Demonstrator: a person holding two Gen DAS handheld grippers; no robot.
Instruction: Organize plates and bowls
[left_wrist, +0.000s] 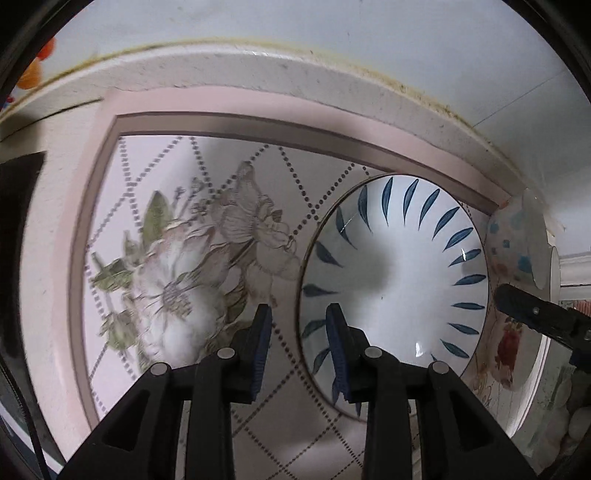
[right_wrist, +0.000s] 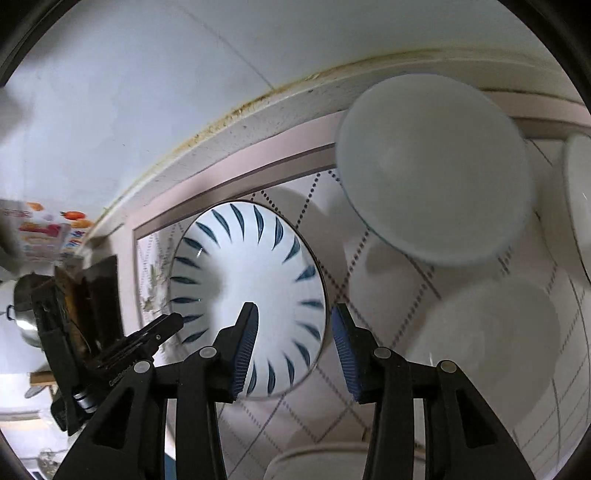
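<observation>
- The left gripper (left_wrist: 299, 350) fills the lower centre of its own view, jaws a little apart with nothing between them; its right pad hangs over the near rim of the blue-leaf plate (left_wrist: 393, 284), its left pad over the bare floral mat (left_wrist: 177, 258), so it seems lined up to take that rim.
- The blue-leaf plate lies flat on the mat, right of centre in the left view, left of centre in the right view.
- The right gripper (right_wrist: 293, 350) sits low in the middle of its view, jaws spread and empty, one pad over the plate's right-hand rim; that reads as a matching approach from the other side.
- A white bowl (right_wrist: 432, 170) rests at the upper right of the right view, tipped or upturned, I cannot tell through the blur; a second pale bowl (right_wrist: 487, 343) lies at the lower right, apart from the plate.
- At the right edge of the left view a red-flowered plate (left_wrist: 506, 354) shows from beneath the blue-leaf plate, probably the start of a stack.
- The dishes sit clustered on the mat against the tiled wall (left_wrist: 332, 29), likely so they can be sorted by kind.
</observation>
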